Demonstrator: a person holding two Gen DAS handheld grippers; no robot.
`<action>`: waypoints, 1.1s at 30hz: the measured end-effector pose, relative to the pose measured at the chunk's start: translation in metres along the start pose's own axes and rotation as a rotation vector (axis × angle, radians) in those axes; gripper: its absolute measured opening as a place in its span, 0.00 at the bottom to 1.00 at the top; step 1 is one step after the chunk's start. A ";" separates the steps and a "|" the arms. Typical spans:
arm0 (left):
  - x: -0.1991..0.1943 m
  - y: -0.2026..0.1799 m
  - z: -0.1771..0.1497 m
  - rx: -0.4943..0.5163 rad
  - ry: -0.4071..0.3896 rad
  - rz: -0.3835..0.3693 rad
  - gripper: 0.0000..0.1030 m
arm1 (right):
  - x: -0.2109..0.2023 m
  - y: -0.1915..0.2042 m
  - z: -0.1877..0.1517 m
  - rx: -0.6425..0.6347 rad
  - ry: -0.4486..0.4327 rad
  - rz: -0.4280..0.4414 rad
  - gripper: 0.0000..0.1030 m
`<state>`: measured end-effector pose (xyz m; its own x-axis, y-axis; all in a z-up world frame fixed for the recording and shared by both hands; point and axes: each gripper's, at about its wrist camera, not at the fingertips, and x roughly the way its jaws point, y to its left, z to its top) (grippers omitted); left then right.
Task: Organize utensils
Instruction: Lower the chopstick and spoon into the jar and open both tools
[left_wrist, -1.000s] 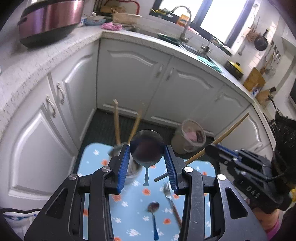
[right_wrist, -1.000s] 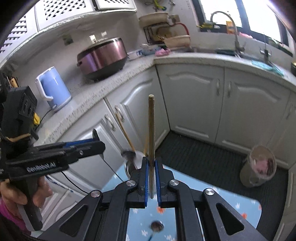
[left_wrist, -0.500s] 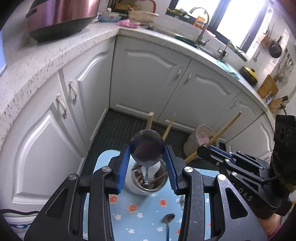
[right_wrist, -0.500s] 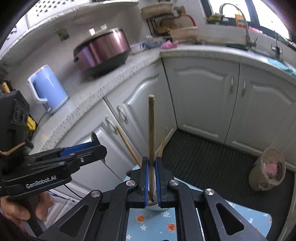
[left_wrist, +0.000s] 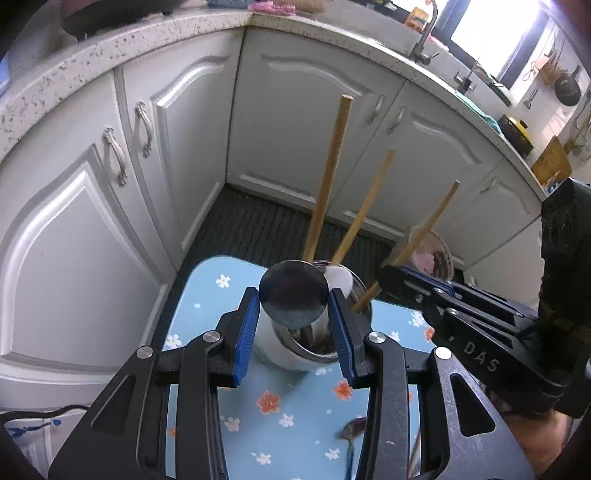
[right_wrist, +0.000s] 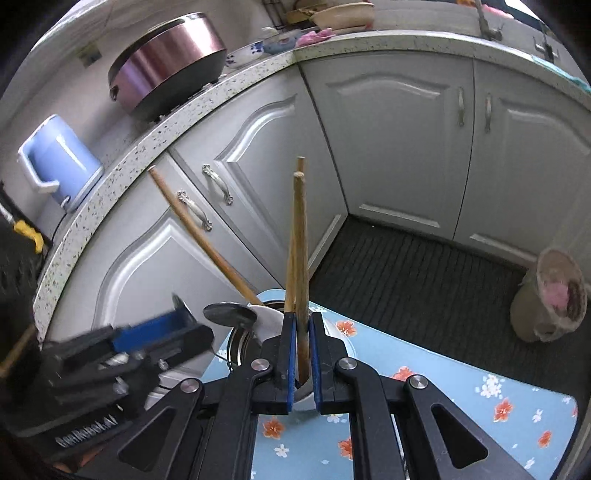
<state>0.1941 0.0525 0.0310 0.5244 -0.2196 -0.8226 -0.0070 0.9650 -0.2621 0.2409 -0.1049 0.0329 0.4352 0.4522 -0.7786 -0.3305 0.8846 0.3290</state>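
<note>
My left gripper (left_wrist: 293, 306) is shut on a metal spoon (left_wrist: 293, 295), bowl up, its handle reaching down into the white utensil cup (left_wrist: 284, 354) on the blue flowered table (left_wrist: 207, 295). Two wooden sticks (left_wrist: 327, 181) stand in the cup. My right gripper (right_wrist: 303, 332) is shut on a third wooden stick (right_wrist: 301, 236), its lower end over or inside the cup (right_wrist: 269, 317). The right gripper (left_wrist: 384, 275) also shows in the left wrist view, the left gripper (right_wrist: 177, 328) in the right wrist view. A small spoon (left_wrist: 351, 435) lies on the table.
White cabinet doors (left_wrist: 295, 122) and a speckled counter (right_wrist: 221, 92) surround the small table. A rice cooker (right_wrist: 166, 62) and blue kettle (right_wrist: 59, 162) sit on the counter. A waste bin (right_wrist: 550, 295) stands on the dark floor mat (right_wrist: 424, 266).
Both grippers have moved forward and down onto the cup. The spoon's handle and the held stick's lower end have come down to the cup.
</note>
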 end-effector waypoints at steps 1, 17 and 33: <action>0.000 0.000 0.000 -0.003 -0.003 -0.001 0.36 | -0.001 -0.001 -0.001 0.002 0.001 -0.003 0.06; -0.022 0.004 -0.005 -0.028 -0.028 -0.018 0.66 | -0.047 -0.013 -0.026 0.047 -0.046 0.049 0.37; -0.039 -0.039 -0.059 0.041 0.006 -0.096 0.66 | -0.115 -0.067 -0.116 0.122 -0.015 -0.100 0.42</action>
<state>0.1240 0.0155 0.0434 0.5158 -0.3117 -0.7980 0.0779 0.9447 -0.3187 0.1160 -0.2299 0.0383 0.4738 0.3618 -0.8028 -0.1809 0.9322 0.3134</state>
